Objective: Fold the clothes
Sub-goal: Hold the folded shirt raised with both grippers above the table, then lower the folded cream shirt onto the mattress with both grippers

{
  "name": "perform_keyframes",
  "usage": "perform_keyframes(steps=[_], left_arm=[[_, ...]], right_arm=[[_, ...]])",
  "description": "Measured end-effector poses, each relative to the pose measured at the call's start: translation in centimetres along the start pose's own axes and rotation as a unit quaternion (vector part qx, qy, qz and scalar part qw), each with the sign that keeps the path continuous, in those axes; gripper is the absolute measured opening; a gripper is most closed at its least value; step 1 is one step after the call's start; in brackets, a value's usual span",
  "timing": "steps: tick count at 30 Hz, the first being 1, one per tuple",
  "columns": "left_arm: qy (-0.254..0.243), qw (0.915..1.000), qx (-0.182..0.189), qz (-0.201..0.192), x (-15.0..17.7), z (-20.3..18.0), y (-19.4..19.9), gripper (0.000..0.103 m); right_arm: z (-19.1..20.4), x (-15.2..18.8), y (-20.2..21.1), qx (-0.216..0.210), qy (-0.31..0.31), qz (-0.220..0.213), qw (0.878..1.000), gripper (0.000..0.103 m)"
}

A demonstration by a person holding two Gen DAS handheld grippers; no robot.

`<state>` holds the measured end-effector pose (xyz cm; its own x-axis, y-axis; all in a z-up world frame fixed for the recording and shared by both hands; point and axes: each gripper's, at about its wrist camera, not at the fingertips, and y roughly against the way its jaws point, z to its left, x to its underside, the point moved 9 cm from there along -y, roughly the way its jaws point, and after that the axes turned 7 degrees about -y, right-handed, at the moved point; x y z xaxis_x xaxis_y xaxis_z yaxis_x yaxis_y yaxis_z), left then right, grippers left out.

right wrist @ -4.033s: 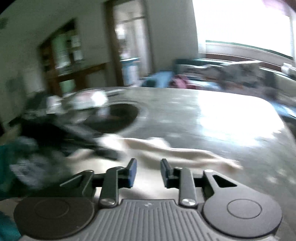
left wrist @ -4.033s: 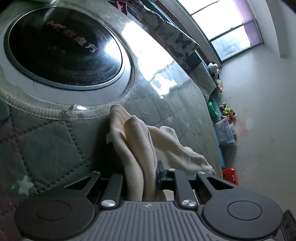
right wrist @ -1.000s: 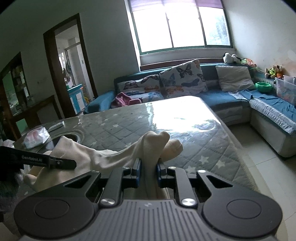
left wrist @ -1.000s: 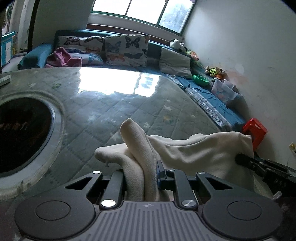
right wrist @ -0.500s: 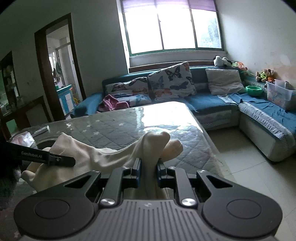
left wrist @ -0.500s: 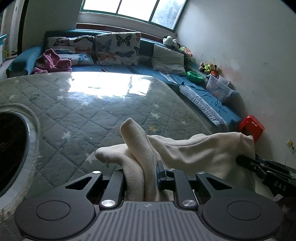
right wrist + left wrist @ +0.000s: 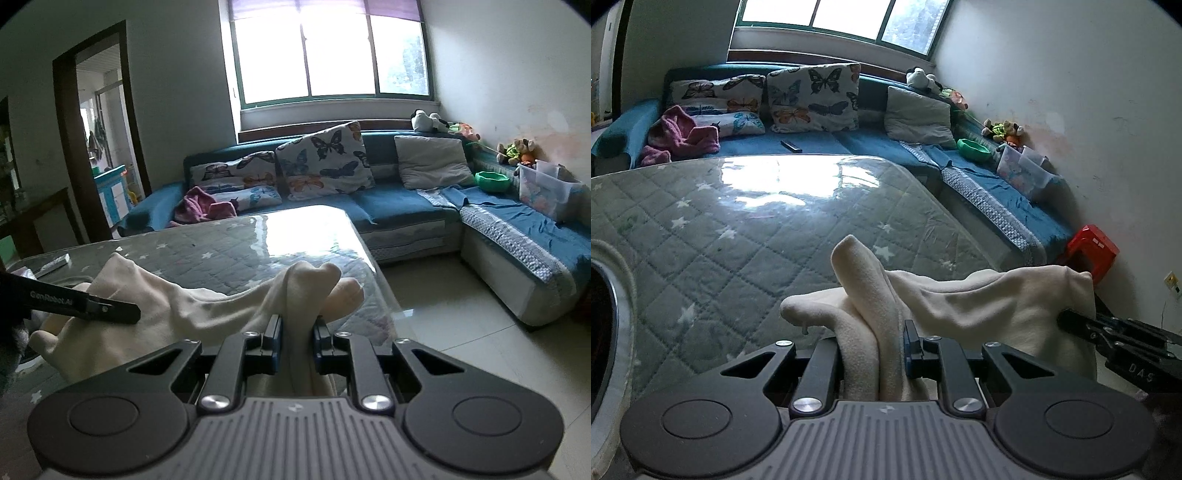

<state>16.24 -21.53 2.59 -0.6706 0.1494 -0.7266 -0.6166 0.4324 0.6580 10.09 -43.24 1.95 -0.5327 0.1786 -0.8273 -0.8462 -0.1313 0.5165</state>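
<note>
Bright window (image 7: 332, 51), blue corner sofa (image 7: 406, 199), butterfly cushions (image 7: 812, 98), white walls, pale tiled floor (image 7: 461, 332)

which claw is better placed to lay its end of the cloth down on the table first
Probably the left claw. Its pinched end of the cream cloth hangs over the quilted table, while the right claw holds its end near the table's edge, with bare floor just beyond.

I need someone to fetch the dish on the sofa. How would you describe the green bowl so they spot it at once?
Start at the blue corner sofa under the window. In its corner, the green bowl sits between the grey cushion and the clear plastic bin. It is the only bright green, round dish there.
</note>
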Motion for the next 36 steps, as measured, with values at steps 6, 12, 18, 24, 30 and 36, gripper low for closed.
perform_keyframes(steps=[6, 12, 18, 24, 30, 36], left_arm=[[-0.001, 0.9999, 0.002, 0.014, -0.1, -0.1, -1.5, 0.016], [0.001, 0.9995, 0.004, 0.031, 0.3, -0.1, -2.5, 0.016], [-0.002, 0.9993, 0.009, 0.037, 0.1, -0.4, -2.9, 0.016], [-0.002, 0.9982, 0.006, 0.059, 1.1, -0.3, -4.1, 0.017], [-0.008, 0.9974, 0.006, 0.071, 1.8, -0.4, -4.8, 0.017], [-0.014, 0.9965, 0.008, 0.082, 2.4, -0.3, -5.4, 0.017]], right_arm=[[-0.6, -0.1, -1.0, 0.008, 0.000, 0.005, 1.000, 0.015], [-0.8, 0.2, -1.9, 0.013, 0.005, 0.016, 1.000, 0.015], [-1.0, 0.1, -2.7, 0.018, 0.009, 0.022, 1.000, 0.015], [-1.7, 1.1, -3.8, 0.028, 0.007, 0.041, 0.999, 0.015], [-2.6, 1.7, -4.7, 0.041, 0.005, 0.052, 0.998, 0.015], [-3.2, 2.3, -5.7, 0.053, 0.002, 0.067, 0.996, 0.015]])
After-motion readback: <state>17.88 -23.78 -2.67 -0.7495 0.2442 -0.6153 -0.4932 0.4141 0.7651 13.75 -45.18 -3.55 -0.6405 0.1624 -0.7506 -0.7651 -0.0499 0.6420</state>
